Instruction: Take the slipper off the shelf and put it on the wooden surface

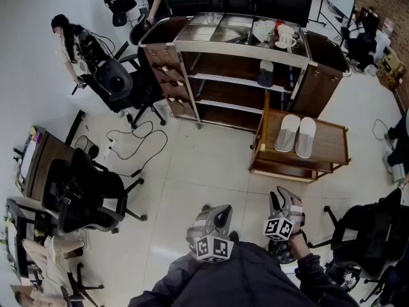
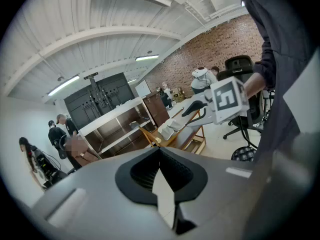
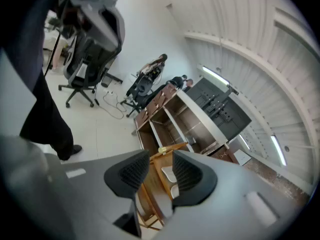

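Note:
A grey slipper point(image 1: 266, 73) lies on the middle board of the shelf unit point(image 1: 230, 82) at the far side of the room. In front of the unit stands a low wooden cart point(image 1: 329, 147) with two pale slippers point(image 1: 296, 135) side by side on its top. Both grippers hang near my body, well short of the cart. My left gripper point(image 1: 219, 211) is shut with nothing in it; in the left gripper view its pads point(image 2: 148, 171) meet. My right gripper point(image 1: 281, 198) is open and holds nothing. Between its jaws point(image 3: 160, 166) I see the cart and its slippers point(image 3: 168, 174) far off.
Black office chairs stand at the left point(image 1: 86, 194), back left point(image 1: 118, 82) and right point(image 1: 370, 235). Cables point(image 1: 131, 139) trail on the white floor. Cups point(image 1: 281, 36) sit on the shelf unit's top. A person point(image 1: 67, 37) stands at the back left.

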The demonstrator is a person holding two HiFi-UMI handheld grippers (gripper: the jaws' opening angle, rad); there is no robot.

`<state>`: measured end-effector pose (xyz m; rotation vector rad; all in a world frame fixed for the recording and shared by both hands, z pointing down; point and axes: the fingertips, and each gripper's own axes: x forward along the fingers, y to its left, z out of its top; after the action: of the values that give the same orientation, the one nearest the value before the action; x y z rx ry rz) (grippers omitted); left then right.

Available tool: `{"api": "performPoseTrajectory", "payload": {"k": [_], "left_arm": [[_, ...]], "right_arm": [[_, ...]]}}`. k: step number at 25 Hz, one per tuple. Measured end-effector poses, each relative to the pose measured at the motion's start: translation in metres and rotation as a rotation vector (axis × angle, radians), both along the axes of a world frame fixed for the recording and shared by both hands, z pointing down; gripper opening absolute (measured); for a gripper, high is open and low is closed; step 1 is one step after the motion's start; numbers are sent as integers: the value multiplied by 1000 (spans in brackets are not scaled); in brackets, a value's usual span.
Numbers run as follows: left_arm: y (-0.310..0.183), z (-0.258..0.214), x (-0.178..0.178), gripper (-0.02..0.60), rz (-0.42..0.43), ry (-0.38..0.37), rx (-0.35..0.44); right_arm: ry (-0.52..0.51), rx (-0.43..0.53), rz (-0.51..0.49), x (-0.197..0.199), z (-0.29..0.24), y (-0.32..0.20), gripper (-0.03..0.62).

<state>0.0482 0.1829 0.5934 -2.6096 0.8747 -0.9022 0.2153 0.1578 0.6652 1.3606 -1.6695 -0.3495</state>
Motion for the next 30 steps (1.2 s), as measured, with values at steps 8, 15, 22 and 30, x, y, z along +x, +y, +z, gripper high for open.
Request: {"api": "performPoseTrajectory", "payload": {"k": [8,15,22,30], "left_arm": [[-82,14,6,21,-20,-8,-40],[-178,31,8,150,15,-1,-133],[-276,34,3,150,91,-21,-143],[-354,36,-19,150,129,8,-148]], "right_arm": [[299,-152,-24,109,119,-182,176],[484,-453,10,167,227,-251,218],[628,-577,71,197,261,-272,138],[488,-291,178,160,138,-288,54]]}}
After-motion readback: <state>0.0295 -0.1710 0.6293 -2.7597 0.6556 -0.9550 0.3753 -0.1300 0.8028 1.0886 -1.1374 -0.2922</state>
